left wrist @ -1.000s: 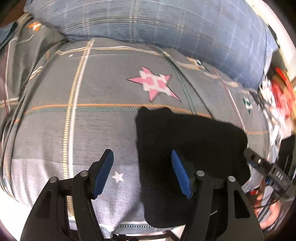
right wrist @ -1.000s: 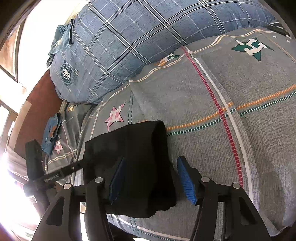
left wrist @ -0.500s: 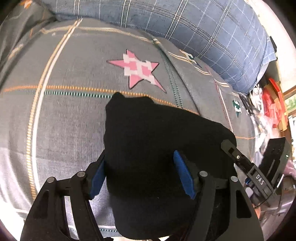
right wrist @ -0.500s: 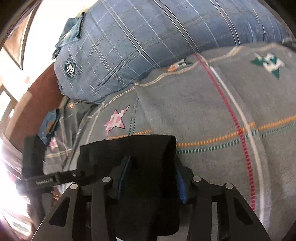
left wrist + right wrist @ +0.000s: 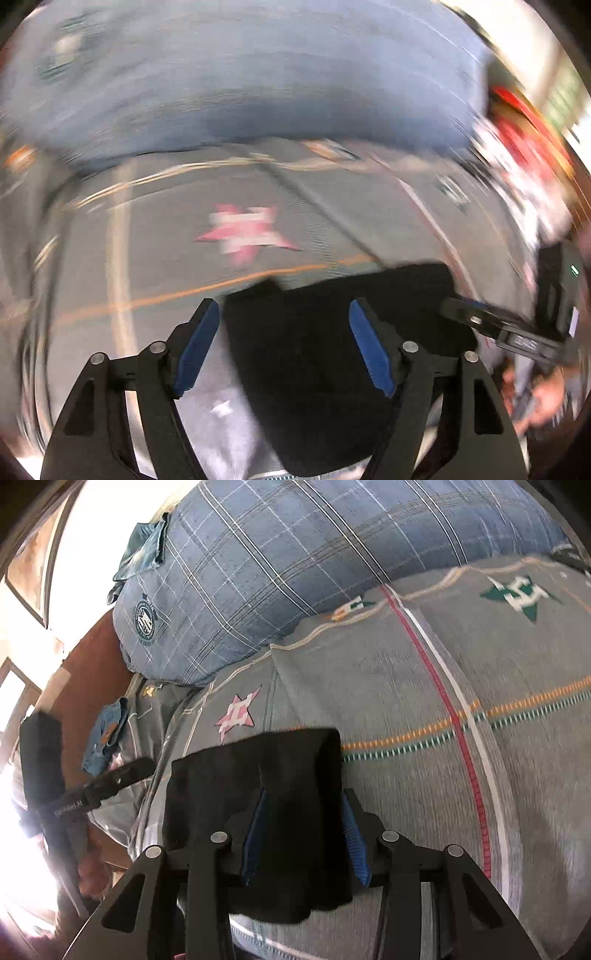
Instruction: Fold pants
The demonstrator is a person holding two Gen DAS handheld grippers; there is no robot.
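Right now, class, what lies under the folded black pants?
The pants rest on a grey star-patterned bedspread, which shows around them. The patch directly beneath is covered, so anything there cannot be seen.

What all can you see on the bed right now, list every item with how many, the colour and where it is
pants: one, black, folded bundle at near edge of the bed cover
bed cover: one, grey with stars and stripes, under the pants
duvet: one, blue checked, bunched behind the cover
denim cloth: one, blue, lying left of the bed cover
right gripper: one, black with blue pads, closed on the pants' right end
left gripper: one, black with blue pads, jaws apart over the pants' left part, just opened further, pads not pressing
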